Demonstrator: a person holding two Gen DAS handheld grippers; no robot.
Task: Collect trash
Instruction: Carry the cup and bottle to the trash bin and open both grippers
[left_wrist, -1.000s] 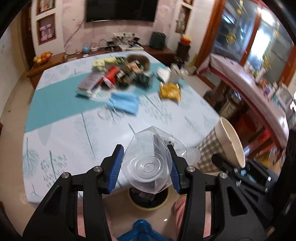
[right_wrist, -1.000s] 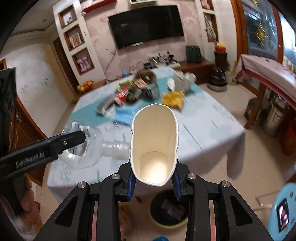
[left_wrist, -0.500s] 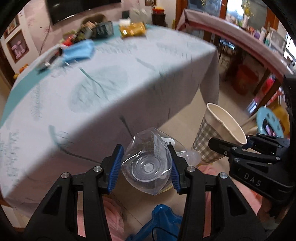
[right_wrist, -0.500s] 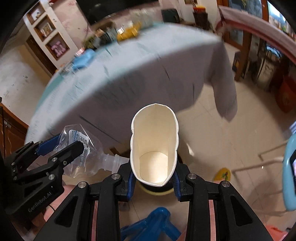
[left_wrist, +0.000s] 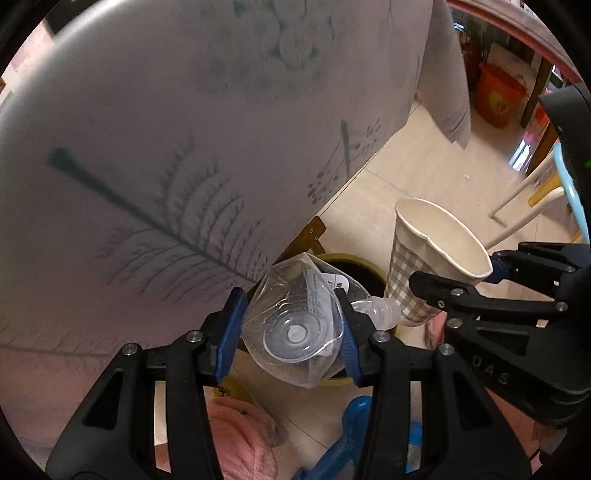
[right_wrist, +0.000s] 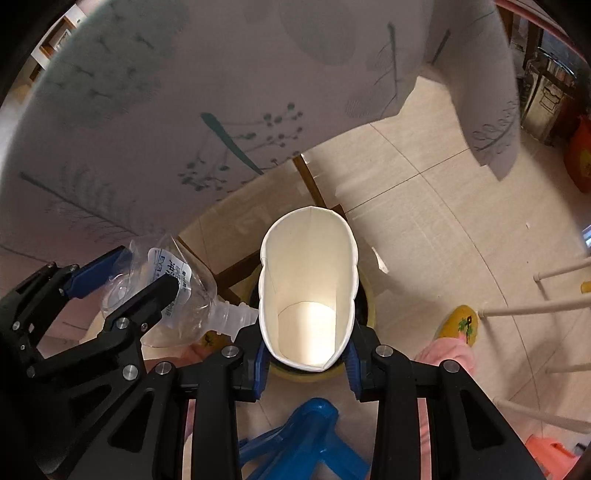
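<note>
Trash in hand: a crushed clear plastic bottle (left_wrist: 295, 328) and a checked paper cup (left_wrist: 436, 258), both held above the floor by the table's edge.
Left gripper (left_wrist: 290, 339): jaws clamped on the squashed bottle's body, base toward the camera, neck pointing at the cup.
Right gripper (right_wrist: 304, 354): jaws clamped on the cup's lower part, squeezing its mouth into an oval.
Bin: a round, yellow-rimmed waste bin (right_wrist: 369, 295) stands on the tiled floor under the draped tablecloth (left_wrist: 166, 147), directly below both items.
Bin contents: mostly hidden behind the bottle and cup; the interior looks dark, and what lies in it cannot be told.
Cup contents: empty, with a bare white bottom showing.
Bottle contents: seems empty; no cap on the neck.
Progress: both pieces are picked up and poised over the bin, not yet released.
Left to do: judging from this, open both grippers so the pieces fall in; whether more trash remains on the table is not visible here.
</note>
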